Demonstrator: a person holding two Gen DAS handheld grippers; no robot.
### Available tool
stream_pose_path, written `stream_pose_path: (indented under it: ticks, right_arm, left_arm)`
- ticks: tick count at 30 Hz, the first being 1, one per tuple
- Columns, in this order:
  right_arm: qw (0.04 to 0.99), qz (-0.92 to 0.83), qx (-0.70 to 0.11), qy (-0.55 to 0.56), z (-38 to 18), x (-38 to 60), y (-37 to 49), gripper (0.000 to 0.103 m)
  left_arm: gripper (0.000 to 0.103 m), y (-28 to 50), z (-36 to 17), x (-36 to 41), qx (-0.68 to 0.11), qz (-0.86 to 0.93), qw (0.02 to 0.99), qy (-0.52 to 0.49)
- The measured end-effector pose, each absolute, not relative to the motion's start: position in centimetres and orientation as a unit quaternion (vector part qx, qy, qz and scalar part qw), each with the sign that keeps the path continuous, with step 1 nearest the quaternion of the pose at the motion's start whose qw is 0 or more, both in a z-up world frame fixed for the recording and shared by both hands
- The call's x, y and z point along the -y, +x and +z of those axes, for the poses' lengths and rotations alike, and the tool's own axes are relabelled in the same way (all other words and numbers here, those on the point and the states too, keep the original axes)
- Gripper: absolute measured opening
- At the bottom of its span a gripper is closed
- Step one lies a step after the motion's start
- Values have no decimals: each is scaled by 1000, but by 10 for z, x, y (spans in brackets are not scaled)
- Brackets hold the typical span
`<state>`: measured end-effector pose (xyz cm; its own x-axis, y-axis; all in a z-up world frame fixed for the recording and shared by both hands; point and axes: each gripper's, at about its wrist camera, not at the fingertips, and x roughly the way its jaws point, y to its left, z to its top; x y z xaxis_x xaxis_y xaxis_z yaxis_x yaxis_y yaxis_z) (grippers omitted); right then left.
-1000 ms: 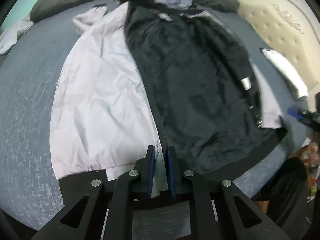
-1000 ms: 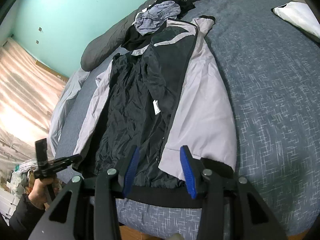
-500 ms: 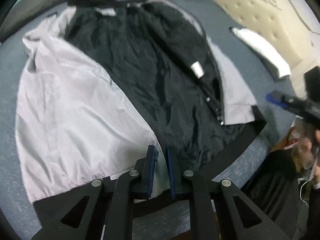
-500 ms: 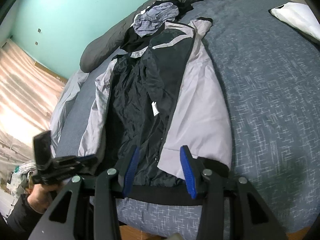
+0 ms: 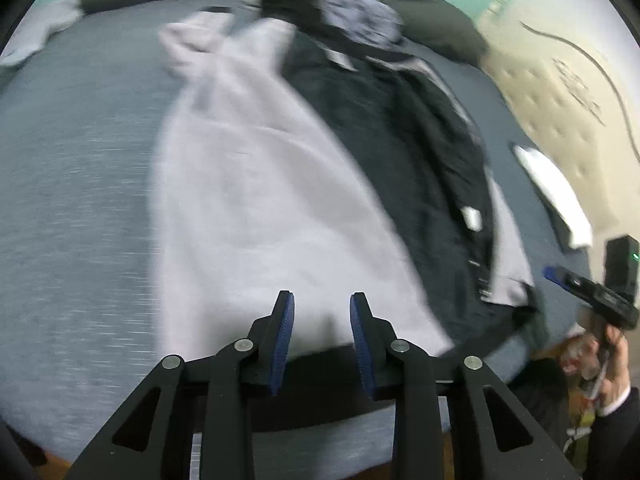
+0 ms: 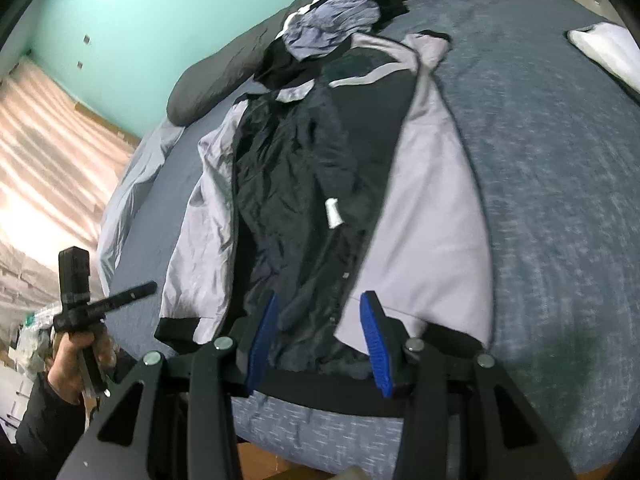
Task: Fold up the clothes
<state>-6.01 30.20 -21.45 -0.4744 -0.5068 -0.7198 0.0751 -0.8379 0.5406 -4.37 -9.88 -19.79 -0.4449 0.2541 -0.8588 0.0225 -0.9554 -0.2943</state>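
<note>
Jaws of the left gripper [image 5: 322, 320] at the bottom of its blurred frame were opening, pads apart over the grey panel of the jacket [image 5: 260, 208], gripping nothing. At the bottom centre of the right wrist view, the right gripper [image 6: 320, 320] stood partly open above the jacket's black hem, nothing pinched between its blue pads. Beyond them the jacket lay opened flat on the blue-grey bed [image 6: 540, 160], black lining [image 6: 304, 184] up the middle, grey panels either side. Crumpled clothes [image 6: 332, 24] lay at its collar, near the upper centre, before a dark pillow [image 6: 224, 76].
</note>
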Motion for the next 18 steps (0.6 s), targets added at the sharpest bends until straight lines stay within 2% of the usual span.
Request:
stream_pose_path:
  ticks: [4,15,18]
  right_arm:
    - [202,-818,209,497,-215,-271,-74,55]
    - [249,-769,167,565,-251,-169,-121,55]
    - [255,-761,164,574,-260,-149,-129,55]
  left_arm:
    - [34,-33,-207,142,131,841,35,-524]
    - [35,-12,-244,196,178,822,38,-540]
    - [39,-10,-246,197,195,818,53,-538]
